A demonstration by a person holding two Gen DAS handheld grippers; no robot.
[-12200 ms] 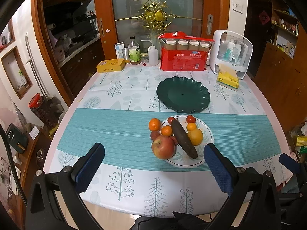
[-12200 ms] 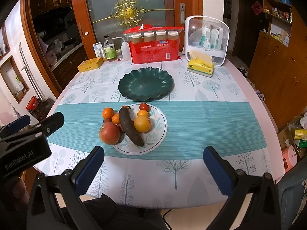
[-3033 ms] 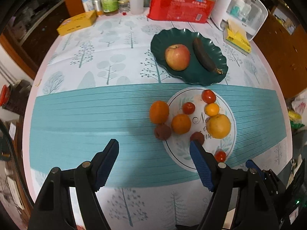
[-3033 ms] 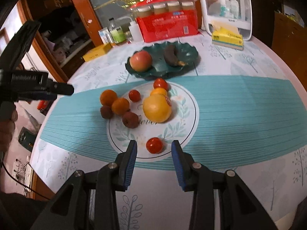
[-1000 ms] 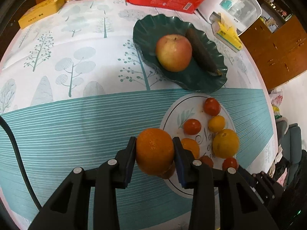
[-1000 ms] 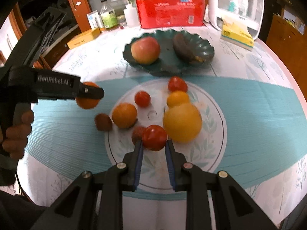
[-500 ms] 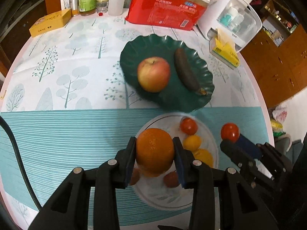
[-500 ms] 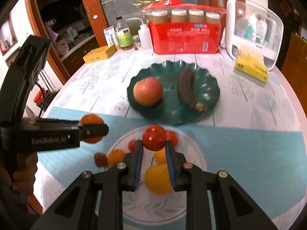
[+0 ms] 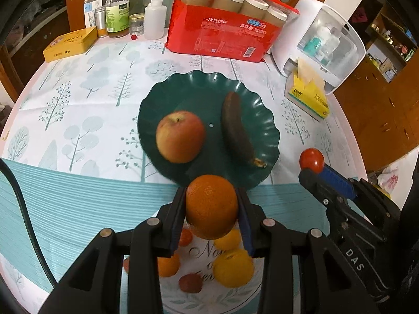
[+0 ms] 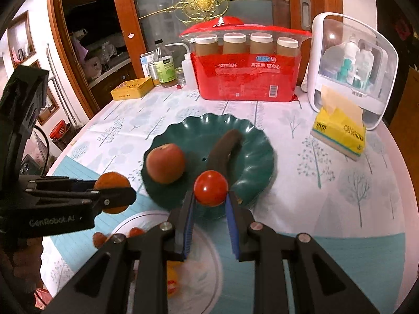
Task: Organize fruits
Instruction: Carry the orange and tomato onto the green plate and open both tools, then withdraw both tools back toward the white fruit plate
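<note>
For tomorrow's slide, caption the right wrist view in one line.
Right gripper carries a tomato toward the green plate holding an apple and dark banana.

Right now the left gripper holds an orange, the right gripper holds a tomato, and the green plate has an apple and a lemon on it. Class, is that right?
Not quite. The green plate holds an apple and a dark banana, not a lemon, as the left wrist view shows. The left gripper does hold the orange, and the right gripper the tomato.
</note>
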